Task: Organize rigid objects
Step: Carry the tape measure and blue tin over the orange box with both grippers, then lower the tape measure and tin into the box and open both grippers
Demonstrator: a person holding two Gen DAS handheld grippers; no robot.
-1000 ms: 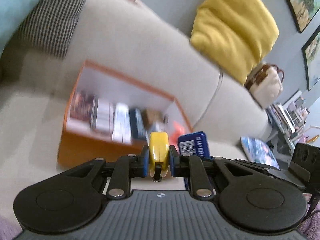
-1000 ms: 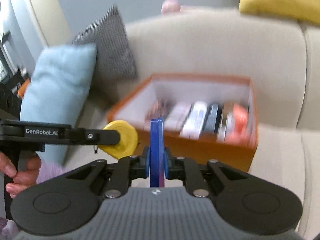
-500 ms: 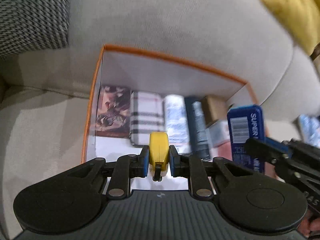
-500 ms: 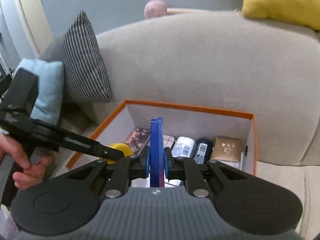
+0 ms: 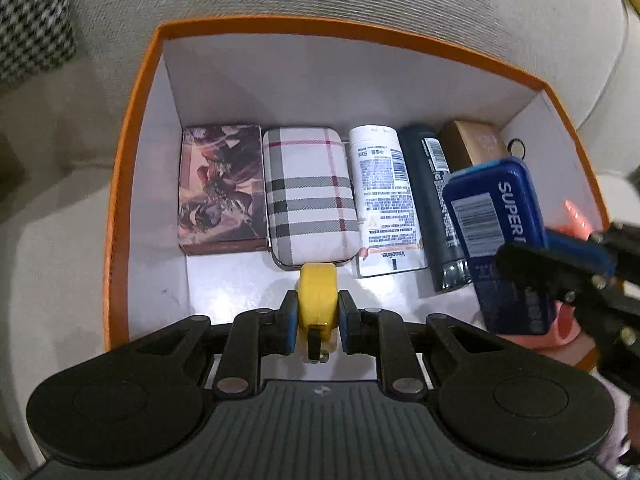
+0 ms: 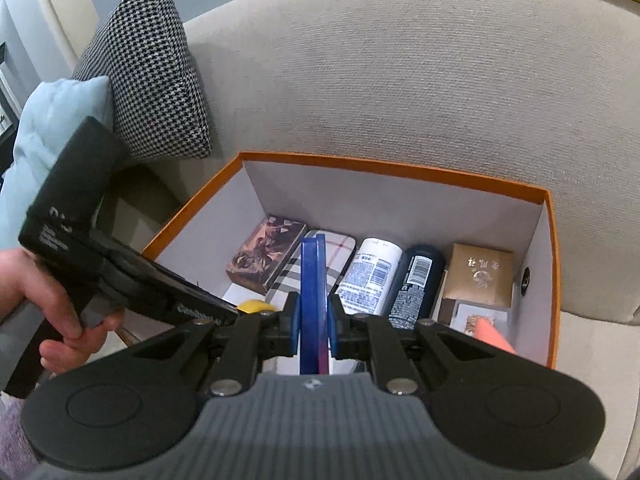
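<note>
Orange item (image 5: 576, 216) in the box's (image 5: 132, 152) right corner, mostly hidden behind the blue tin (image 5: 500, 236).

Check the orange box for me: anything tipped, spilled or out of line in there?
Nothing stands out. In the orange box the picture box, plaid case, Vaseline bottle and dark bottle lie flat in a neat row. No spills or damage show.

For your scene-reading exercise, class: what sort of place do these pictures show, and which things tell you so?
Most likely a home living room. A beige upholstered sofa carries a houndstooth cushion and a light blue cushion, and an orange box of household items sits on its seat.
</note>
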